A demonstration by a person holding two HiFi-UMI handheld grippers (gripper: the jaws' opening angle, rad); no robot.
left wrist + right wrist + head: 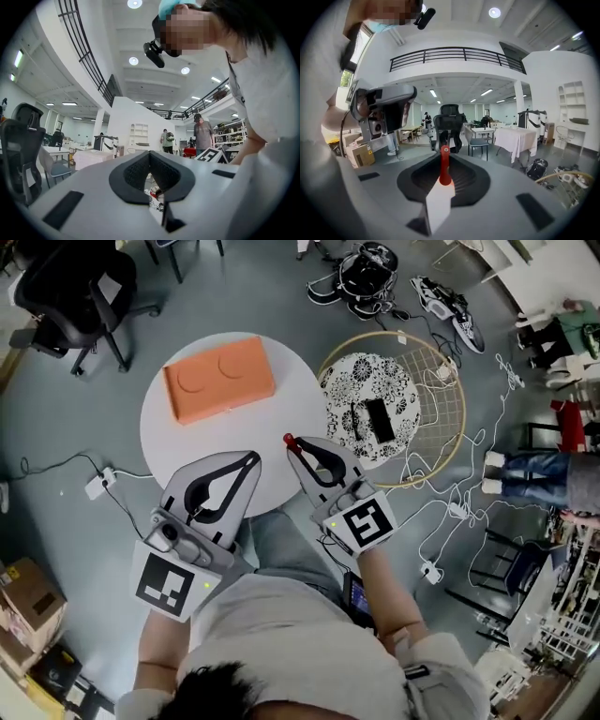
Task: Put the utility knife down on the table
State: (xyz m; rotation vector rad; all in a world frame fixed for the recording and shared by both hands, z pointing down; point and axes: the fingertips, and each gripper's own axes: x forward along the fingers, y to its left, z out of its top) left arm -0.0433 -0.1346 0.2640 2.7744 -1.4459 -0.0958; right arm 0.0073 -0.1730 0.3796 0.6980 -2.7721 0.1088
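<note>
- Office chair [77, 289]: black, on the grey floor, to the far left of the table.
- Table [173, 442]: round and white.
- Orange box [218, 379]: flat, lying on the far part of the table, with two round marks on its top.
- Left gripper [254, 457] [150, 153]: over the table's near edge, its fingers [135, 173] closed tip to tip with nothing between them.
- Right gripper [291, 444] [444, 153]: just beside the left one, its fingers [465, 177] pressed together on the utility knife.
- Utility knife [288, 439] [444, 168]: red, pinched at the right fingertips, one end poking past them. In the head view it shows over the table's near right part. Whether it touches the table cannot be told.
- Wire basket [441, 404]: round with a pale hoop rim, on the floor just right of the table. A black-and-white patterned disc [356, 381] lies in it.
- Cables [450, 498]: white, trailing over the floor at the right.
</note>
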